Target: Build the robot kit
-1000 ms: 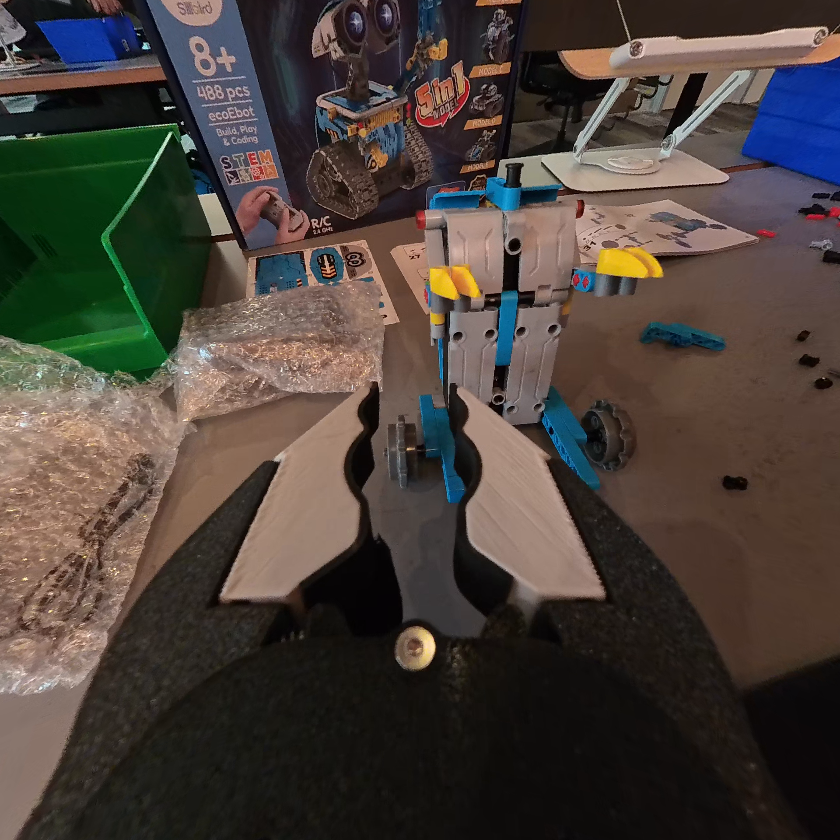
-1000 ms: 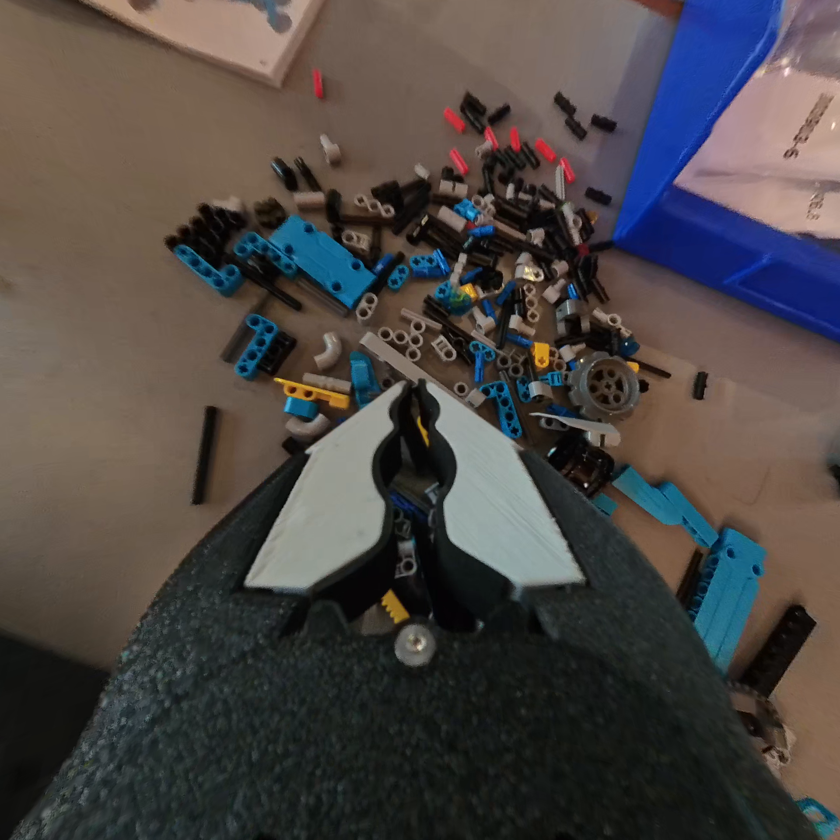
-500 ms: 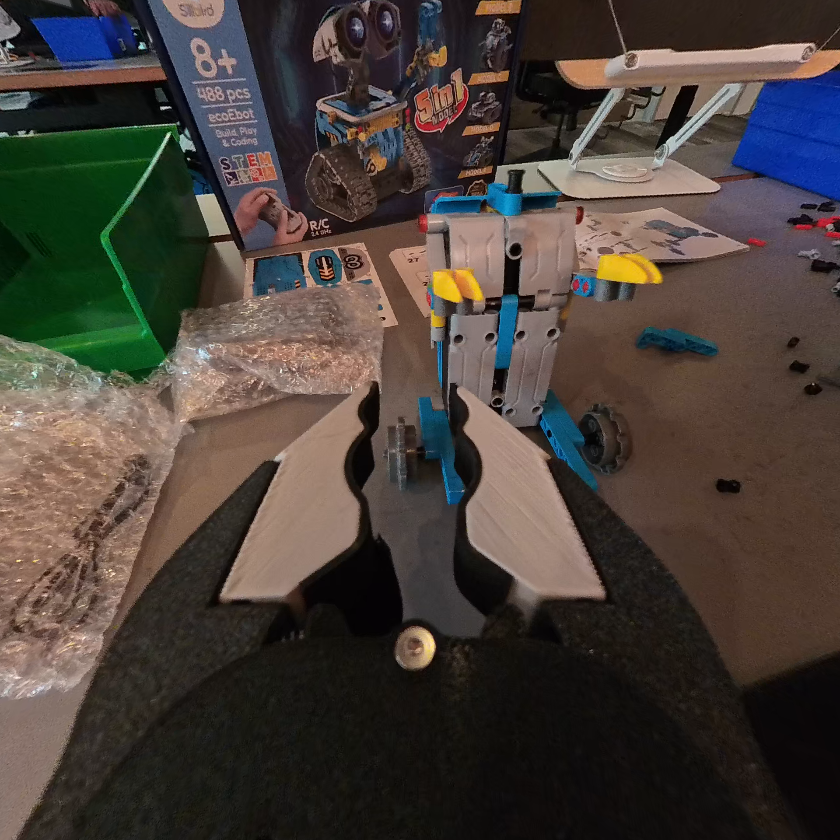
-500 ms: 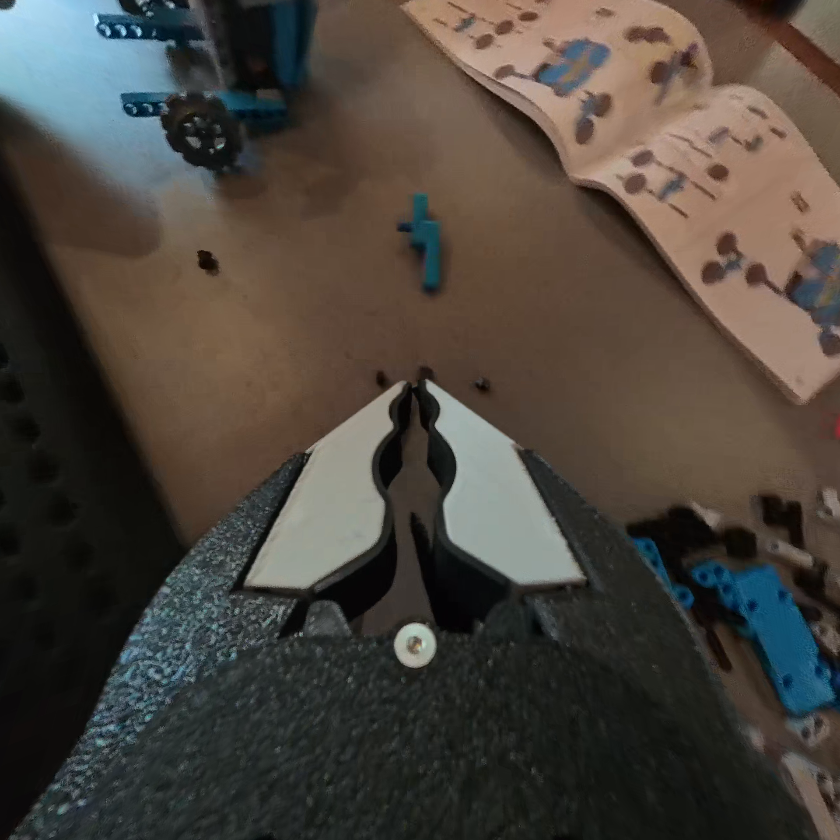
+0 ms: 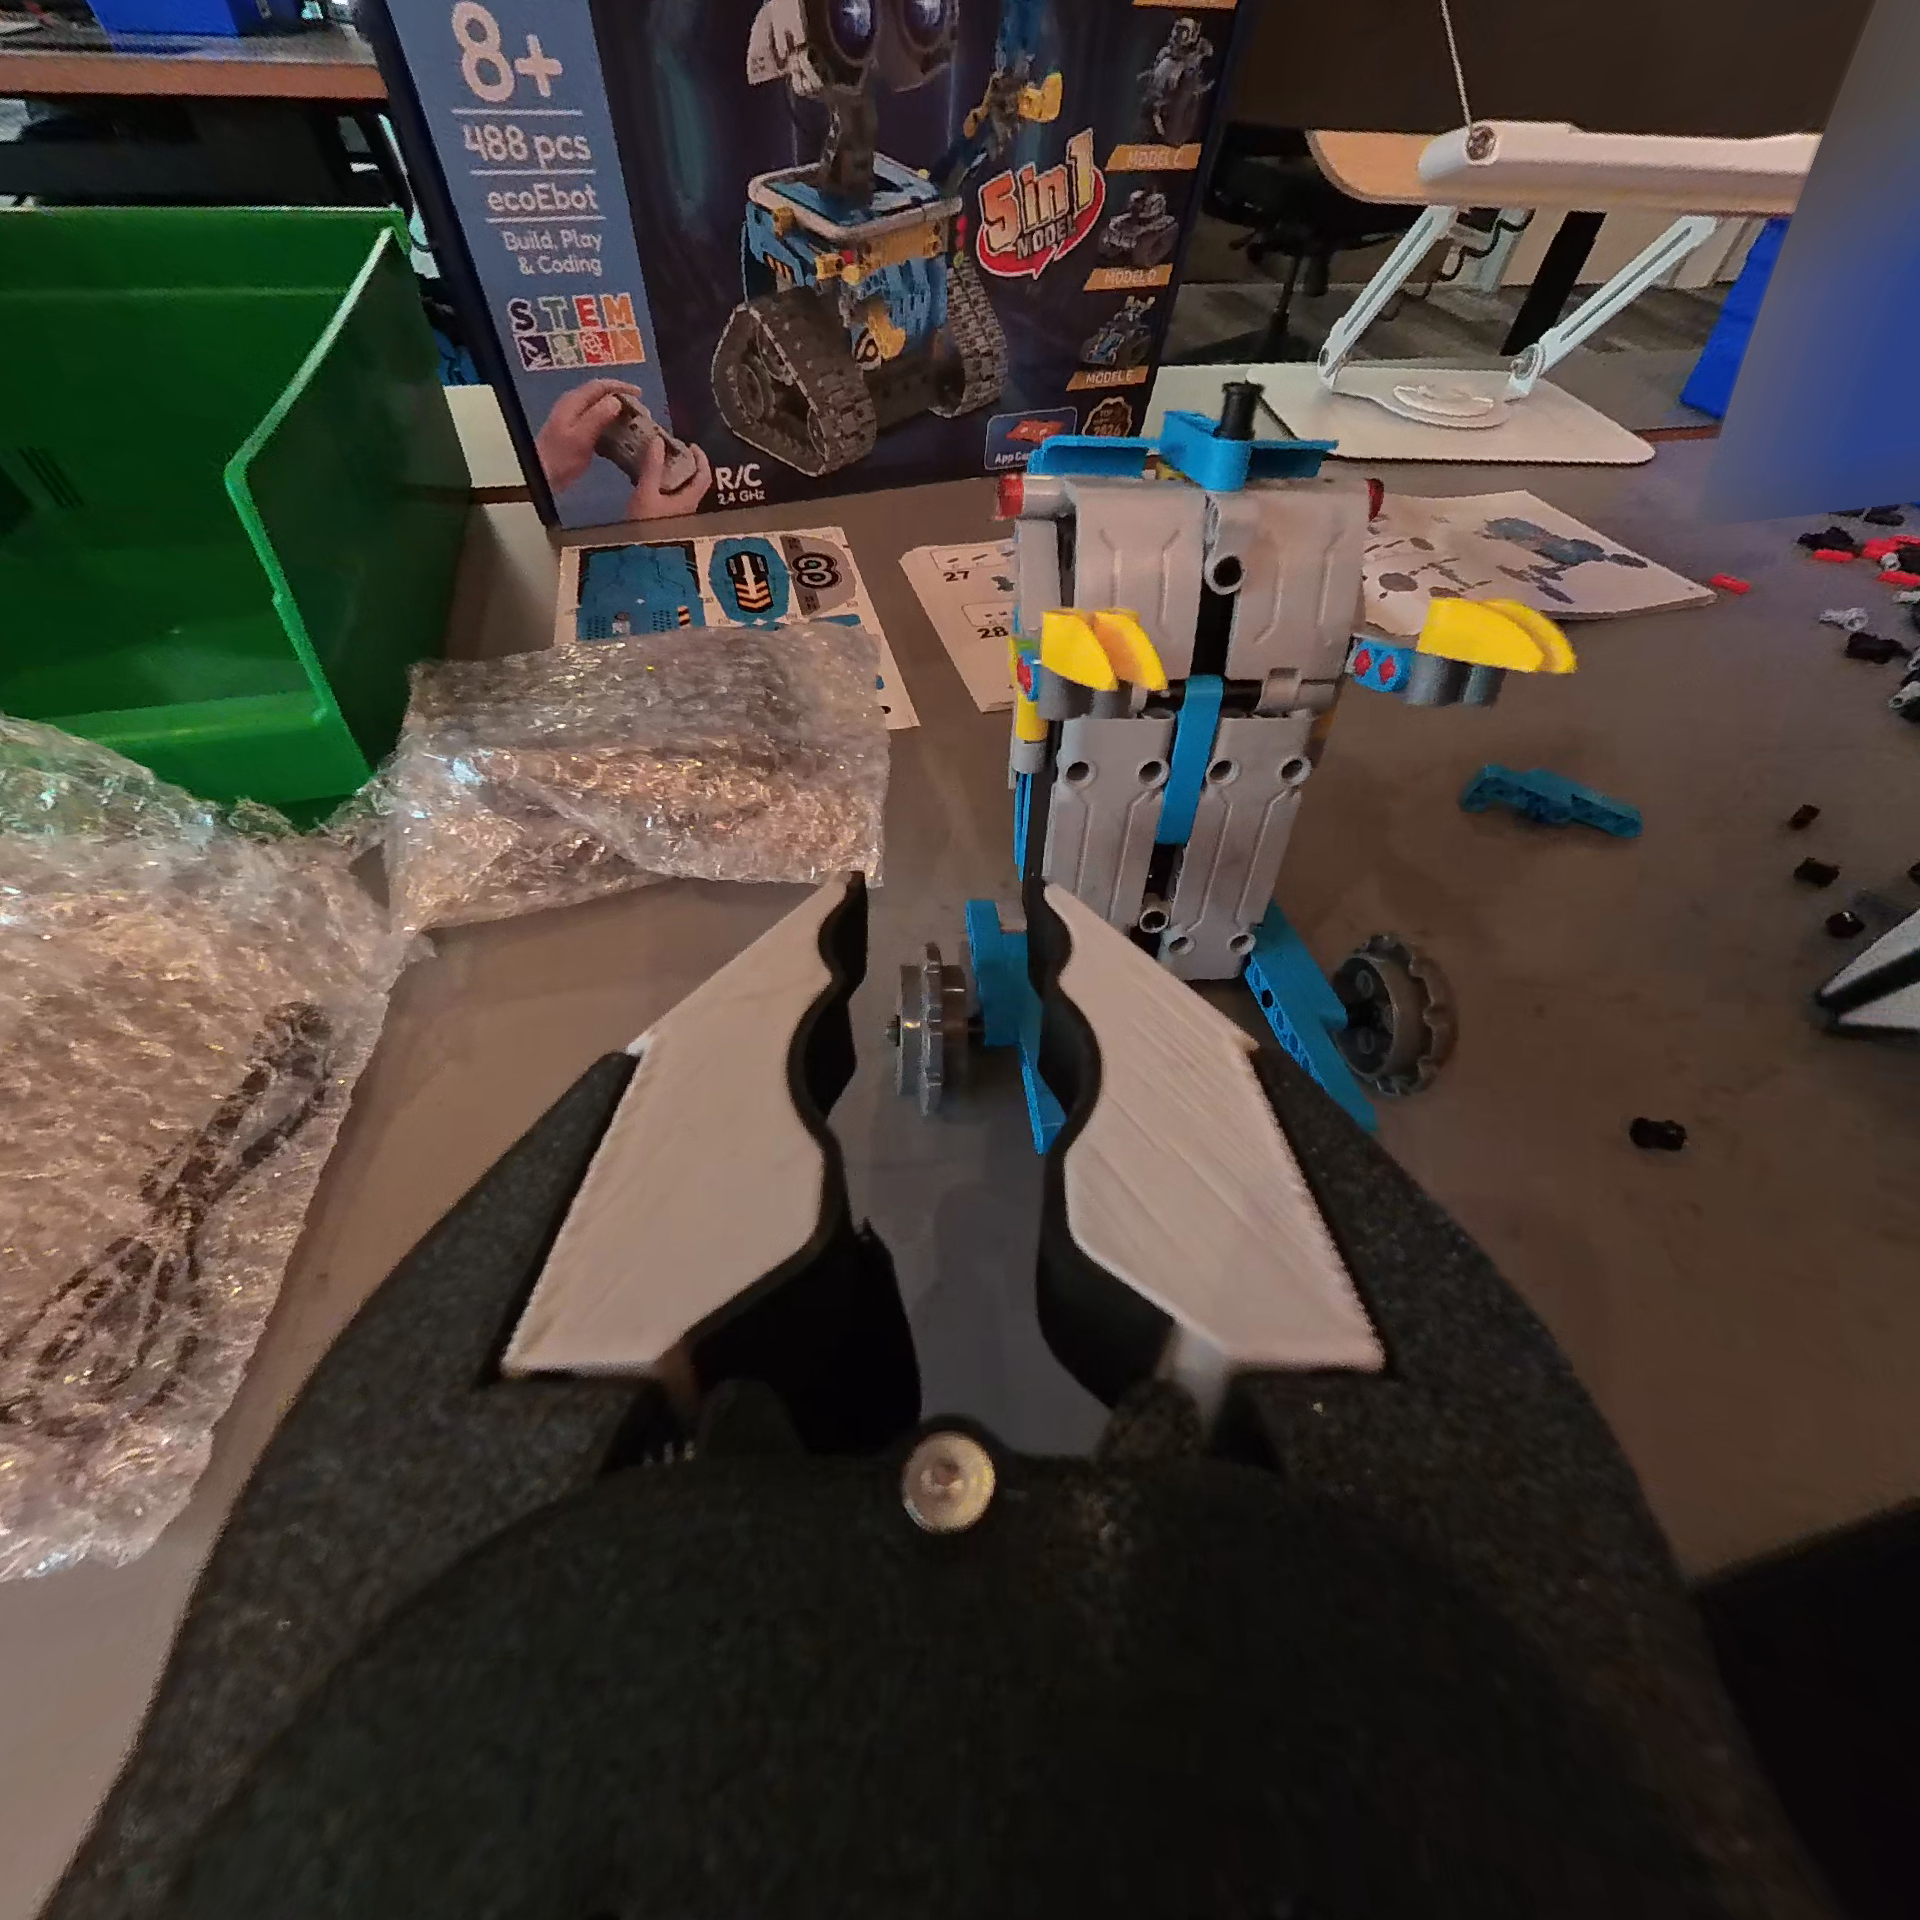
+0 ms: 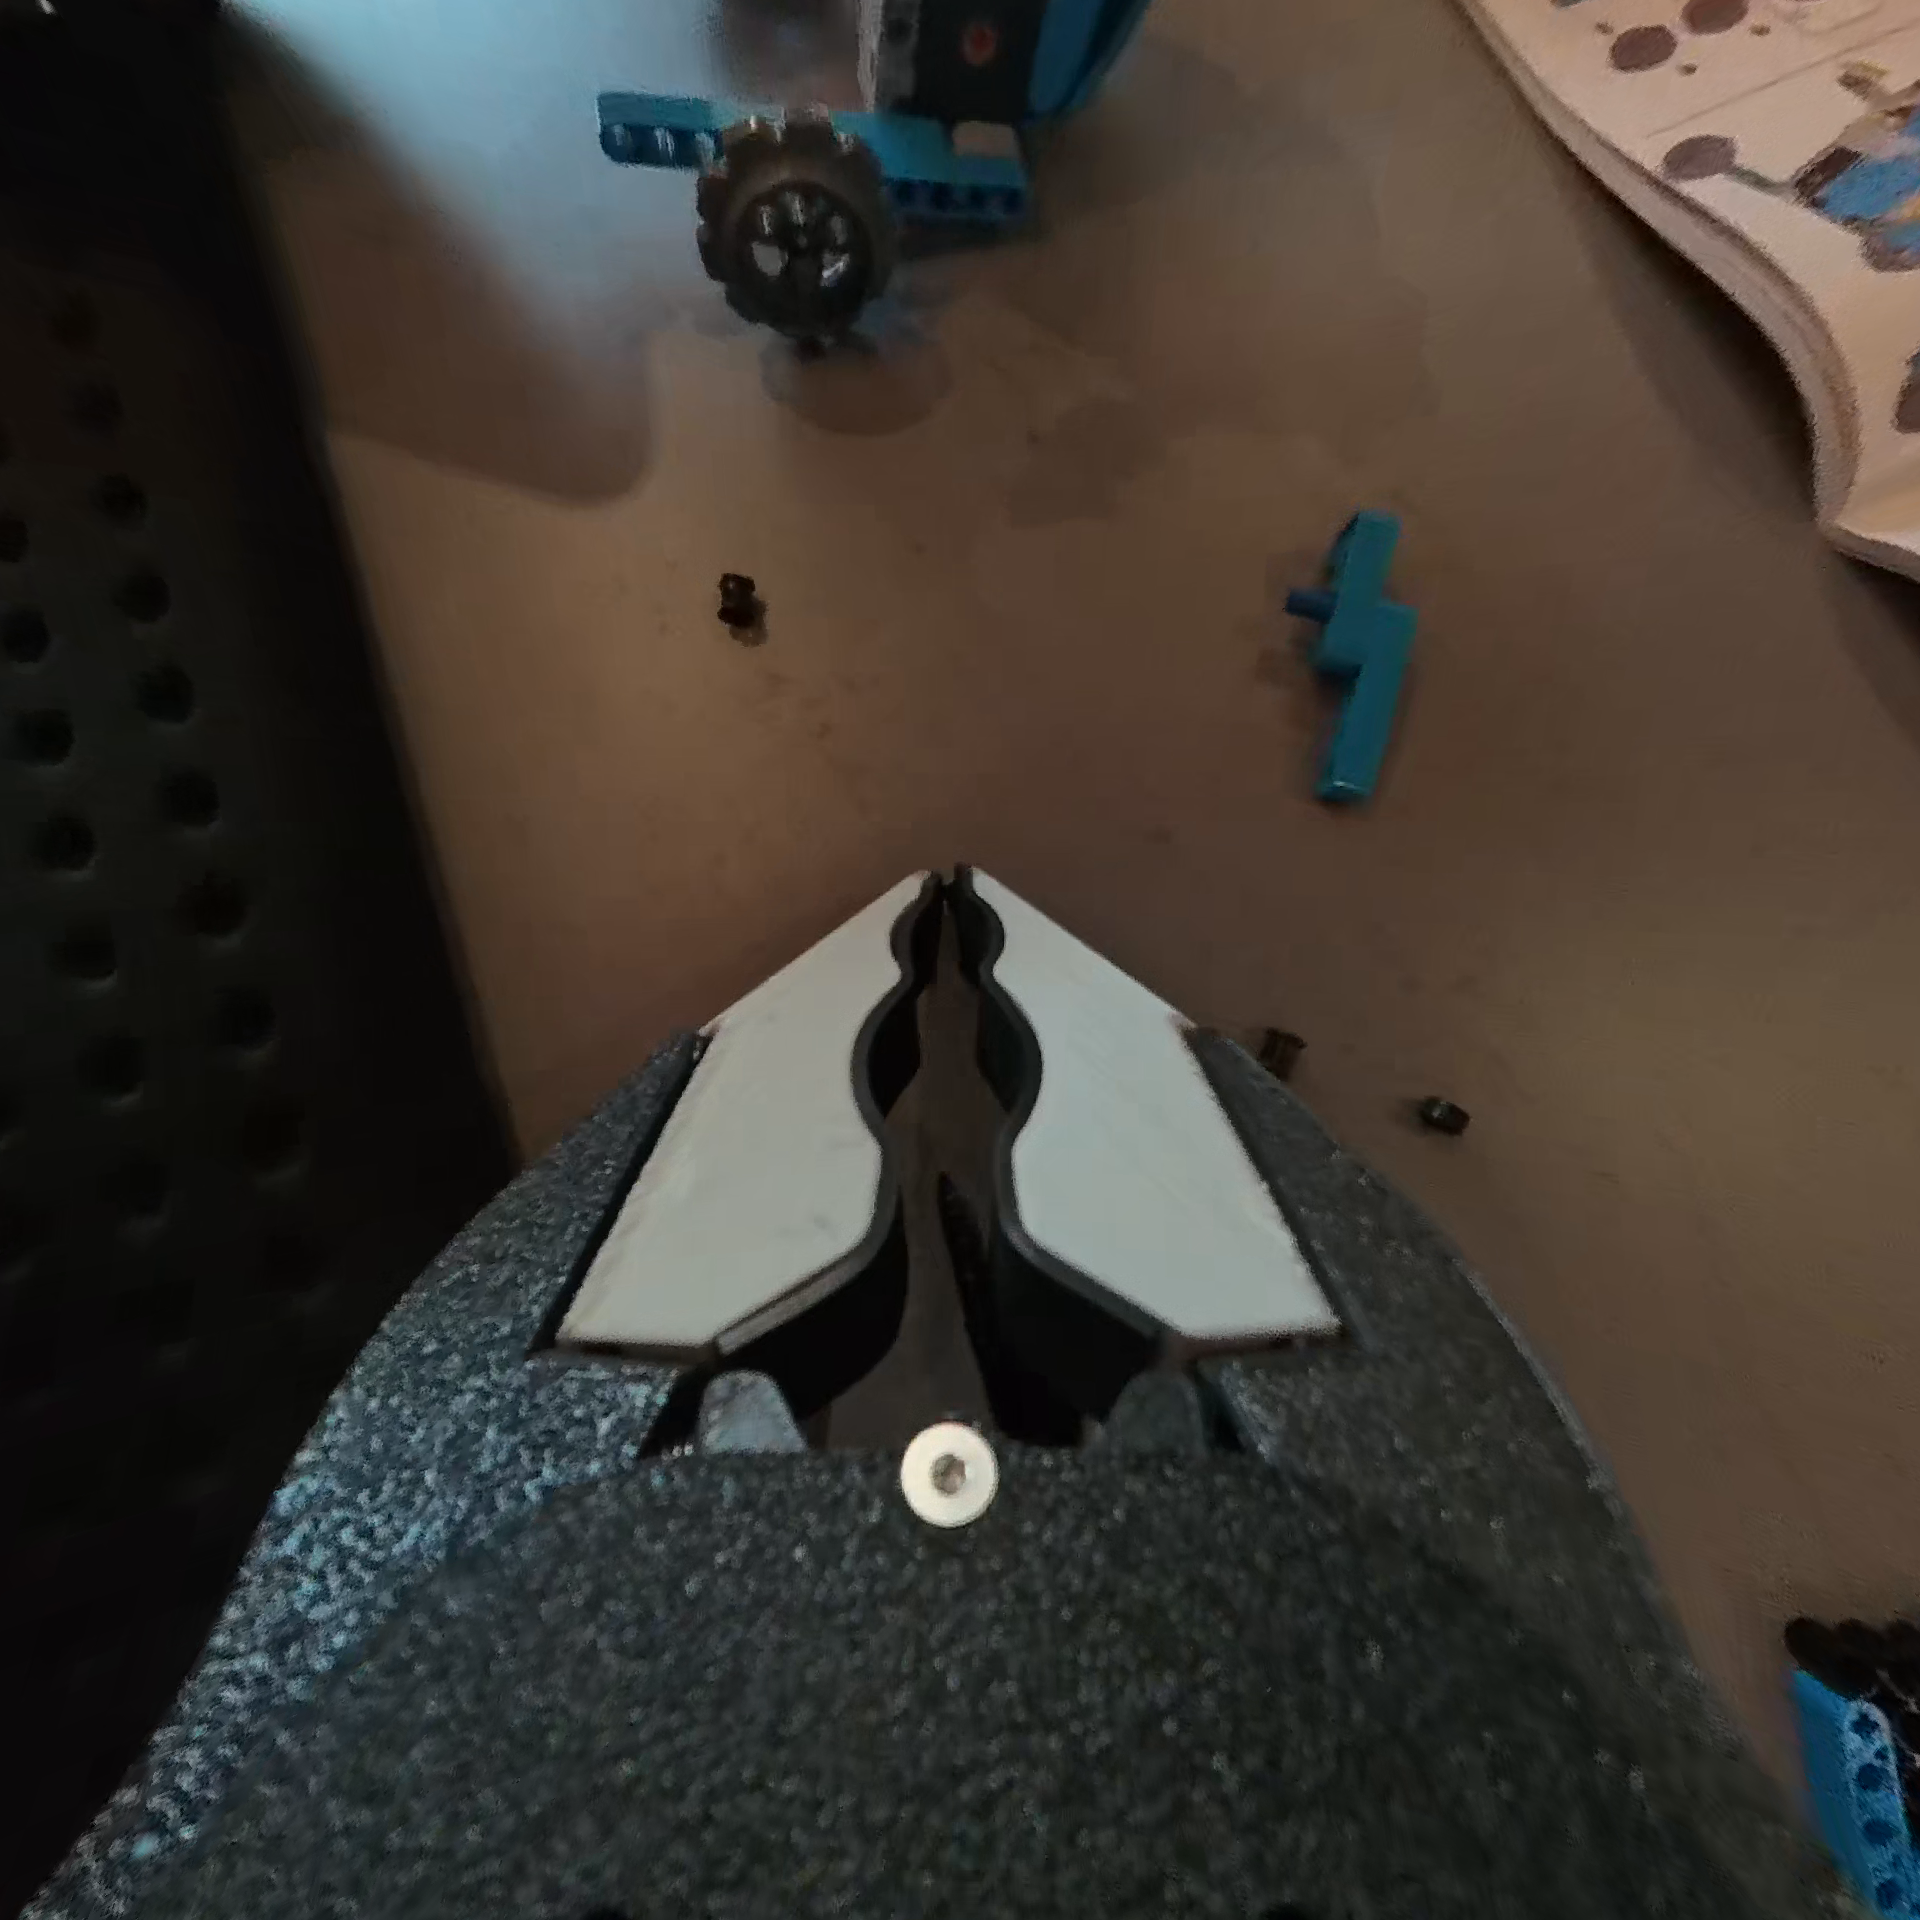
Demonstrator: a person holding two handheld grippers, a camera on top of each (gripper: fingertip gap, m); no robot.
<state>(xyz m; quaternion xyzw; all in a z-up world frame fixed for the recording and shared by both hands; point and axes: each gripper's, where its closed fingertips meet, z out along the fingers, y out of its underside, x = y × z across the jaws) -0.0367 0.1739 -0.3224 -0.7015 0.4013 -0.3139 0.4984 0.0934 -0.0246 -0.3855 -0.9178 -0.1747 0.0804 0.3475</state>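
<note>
In the left wrist view, a grey, blue and yellow brick robot model (image 5: 1195, 707) stands upright on the grey table (image 5: 1558, 1299). My left gripper (image 5: 945, 904) is open and low at the model's foot. A small grey gear wheel (image 5: 923, 1029) and a blue base beam (image 5: 997, 987) lie between its fingers, untouched. My right gripper (image 6: 951, 878) is shut above bare table. I cannot tell whether a small piece is pinched in it. Ahead of it are the model's toothed wheel (image 6: 795, 244), a loose blue piece (image 6: 1356, 665) and a black pin (image 6: 740, 603). Its fingertip (image 5: 1870, 977) shows at the left view's right edge.
A green bin (image 5: 208, 499) and bubble-wrap bags (image 5: 644, 769) lie to the left. The kit box (image 5: 831, 239) stands behind. An open booklet (image 6: 1714, 208) lies at the right. Loose pins (image 5: 1657, 1132) dot the table. A dark perforated surface (image 6: 104, 831) fills the right view's left side. Some 25 cm of space lies between my two pairs of fingers. The black pin (image 6: 740, 603) lies some 7 cm from my right tips, 15 cm from my left tips. It turns up in the left wrist view (image 5: 1670, 1124) as well.
My right gripper, shut throughout, has left the pile of loose pieces and swung over toward the model's wheel. My left gripper has edged slightly closer to the model and stays open.
</note>
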